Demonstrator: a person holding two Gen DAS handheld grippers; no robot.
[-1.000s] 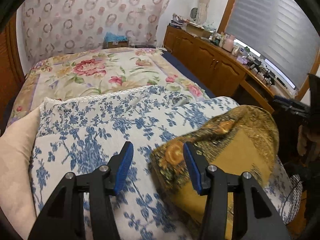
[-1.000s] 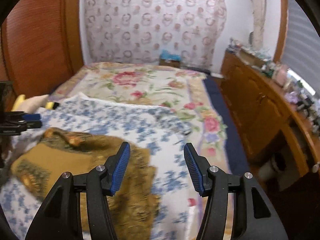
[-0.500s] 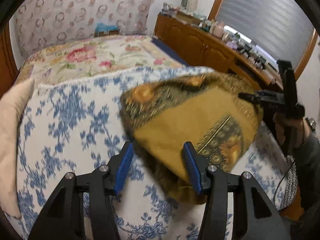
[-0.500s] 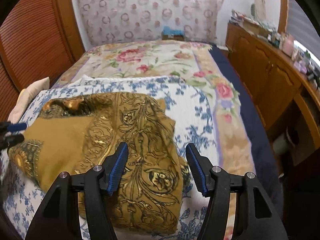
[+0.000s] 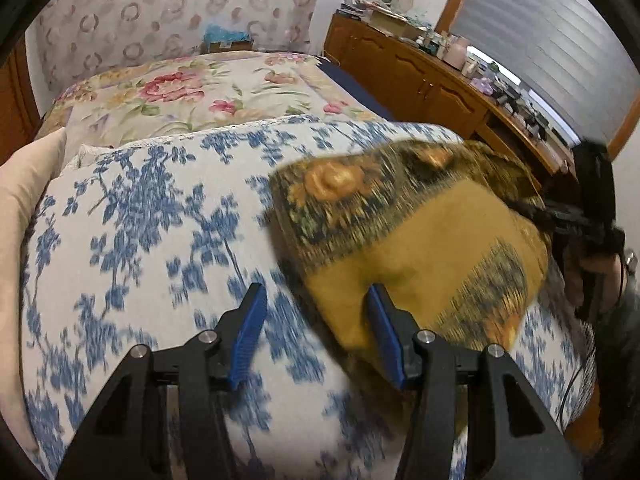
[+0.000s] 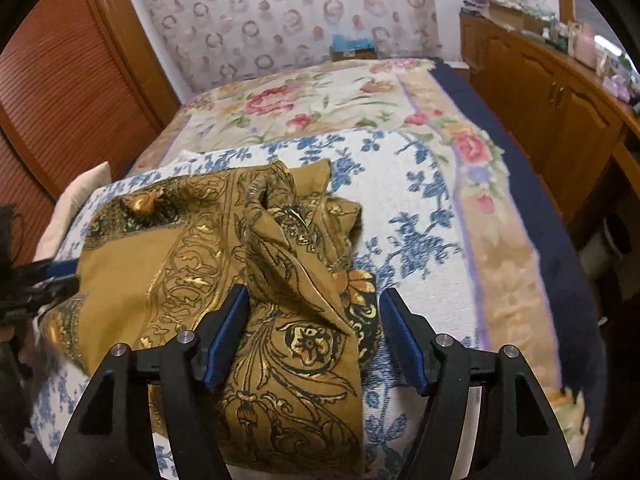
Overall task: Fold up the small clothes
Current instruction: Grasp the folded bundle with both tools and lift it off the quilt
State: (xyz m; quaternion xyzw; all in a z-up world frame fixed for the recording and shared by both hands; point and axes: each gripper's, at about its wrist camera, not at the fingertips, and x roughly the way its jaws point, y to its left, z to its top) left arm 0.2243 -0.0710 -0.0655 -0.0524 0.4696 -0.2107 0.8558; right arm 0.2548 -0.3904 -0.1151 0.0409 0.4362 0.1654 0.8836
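The mustard patterned cloth [image 6: 168,264] lies on the blue-flowered bedcover [image 5: 132,232], still bunched and not yet folded neatly. The right gripper [image 6: 314,336] is opening, a crumpled ridge loose between its jaws. The left gripper [image 5: 316,334] stands apart, empty, the cloth's edge beside its right finger. Nothing blocks them.

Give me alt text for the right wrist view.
A crumpled mustard-gold patterned garment lies on a blue-floral bedcover, a raised fold between the opening right gripper fingers, pads not pressing. Left gripper at the garment's left edge.
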